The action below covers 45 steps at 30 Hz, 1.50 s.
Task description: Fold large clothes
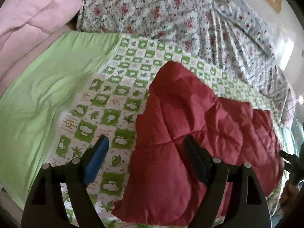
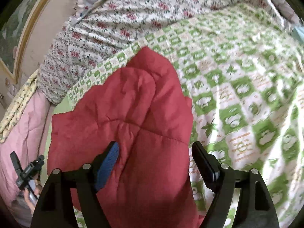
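Both my grippers hold nothing: left gripper (image 1: pixel 146 148) and right gripper (image 2: pixel 155 152) jaws spread apart above the red quilted jacket (image 1: pixel 190 123), which lies folded on the green-checked bedsheet (image 1: pixel 117 87).

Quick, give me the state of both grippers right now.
Left gripper: open, fingers spread over the edge of the red padded garment, holding nothing.
Right gripper: open, fingers apart above the same red garment, holding nothing.

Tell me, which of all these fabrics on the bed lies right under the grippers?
The red quilted garment. It lies on the green checked sheet, below both open grippers; the floral quilt and pink blanket sit farther back.
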Motion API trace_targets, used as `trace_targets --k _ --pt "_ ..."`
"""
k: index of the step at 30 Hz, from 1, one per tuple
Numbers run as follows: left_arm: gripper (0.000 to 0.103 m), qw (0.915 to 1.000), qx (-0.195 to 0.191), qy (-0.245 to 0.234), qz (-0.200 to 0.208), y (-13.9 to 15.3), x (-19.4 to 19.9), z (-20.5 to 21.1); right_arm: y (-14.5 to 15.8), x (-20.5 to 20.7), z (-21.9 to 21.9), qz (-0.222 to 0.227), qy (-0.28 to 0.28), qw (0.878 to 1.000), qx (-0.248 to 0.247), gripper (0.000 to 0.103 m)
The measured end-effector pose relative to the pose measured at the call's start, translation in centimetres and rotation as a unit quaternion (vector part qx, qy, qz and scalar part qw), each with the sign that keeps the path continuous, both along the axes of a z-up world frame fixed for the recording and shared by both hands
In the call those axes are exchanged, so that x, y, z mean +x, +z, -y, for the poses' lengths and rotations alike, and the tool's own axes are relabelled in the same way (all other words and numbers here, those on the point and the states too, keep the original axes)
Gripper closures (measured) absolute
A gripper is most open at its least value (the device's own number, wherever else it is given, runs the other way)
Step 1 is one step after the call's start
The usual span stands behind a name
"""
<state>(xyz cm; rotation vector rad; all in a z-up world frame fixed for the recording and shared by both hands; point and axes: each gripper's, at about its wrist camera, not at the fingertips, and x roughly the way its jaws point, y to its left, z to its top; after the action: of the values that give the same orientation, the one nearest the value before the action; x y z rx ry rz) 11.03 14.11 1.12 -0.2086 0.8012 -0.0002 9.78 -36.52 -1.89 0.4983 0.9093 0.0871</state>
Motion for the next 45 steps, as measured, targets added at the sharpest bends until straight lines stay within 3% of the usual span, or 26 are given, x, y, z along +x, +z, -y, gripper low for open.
trace_targets --k 10,14,35,45 --pt "0.021 0.9990 0.014 -0.042 -0.007 0.4 -1.5 3.1 4.3 -2.2 -3.4 0.053 0.019 0.995 -0.081 0.022" --pt "0.021 0.9980 0.015 -0.059 -0.013 0.4 -2.2 4.5 4.9 -2.5 -5.3 0.062 0.041 0.994 -0.086 0.022" --pt "0.021 0.9873 0.032 -0.150 -0.043 -1.1 -3.0 10.8 2.9 -1.4 -12.6 0.042 0.130 0.984 -0.116 0.022" --pt "0.020 0.9868 0.052 -0.139 -0.064 -2.9 0.3 11.6 1.2 2.1 -13.4 0.013 0.131 0.977 -0.169 0.022"
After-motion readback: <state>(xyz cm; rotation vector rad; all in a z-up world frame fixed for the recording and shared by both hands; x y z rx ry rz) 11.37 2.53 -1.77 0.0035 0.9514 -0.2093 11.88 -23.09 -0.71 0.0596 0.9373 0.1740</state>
